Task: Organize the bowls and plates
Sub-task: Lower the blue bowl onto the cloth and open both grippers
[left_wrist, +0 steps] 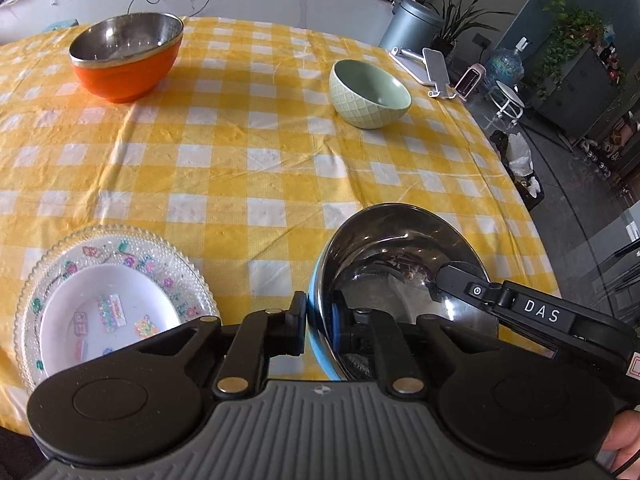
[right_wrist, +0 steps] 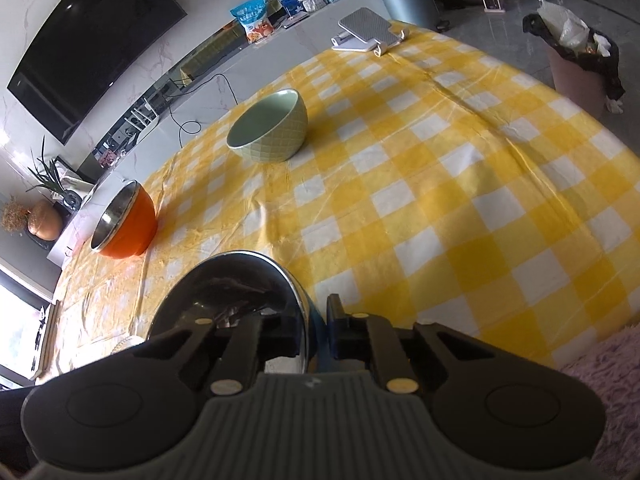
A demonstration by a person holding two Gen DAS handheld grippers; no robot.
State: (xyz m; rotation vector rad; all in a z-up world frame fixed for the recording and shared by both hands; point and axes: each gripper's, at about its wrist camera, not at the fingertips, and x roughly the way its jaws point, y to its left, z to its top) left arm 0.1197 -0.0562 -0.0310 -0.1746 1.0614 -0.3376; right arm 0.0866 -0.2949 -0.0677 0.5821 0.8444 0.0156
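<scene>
- Two grippers clamped on one blue-sided steel bowl, nearest of everything on the counter.
- Left gripper pinching the bowl's left wall, one finger outside against the blue side, the other inside against the steel.
- Right gripper gripping the opposite wall the same way, one finger inside the dark mirrored hollow, one outside; seen in the left wrist view as a black arm marked "DAS" reaching over the rim.
- Same bowl filling the low centre of the right wrist view, tilted with its opening toward the left; whether resting on the cloth or lifted, cannot tell.
- Just left of the bowl, near the front edge: clear beaded glass plate with coloured flower marks, carrying a smaller white plate decorated with small stickers.
- Yellow-and-white checked tablecloth spread beneath, creased in places, covering the counter.
- Farther back on the right, well apart from the held bowl: pale green ceramic bowl with a diamond-patterned outside, upright.
- Farther back on the left: orange bowl with a steel lining, upright.
- At the far right edge of the cloth: white phone stand.
- Beyond the counter: grey cylindrical bin and green potted plants.
</scene>
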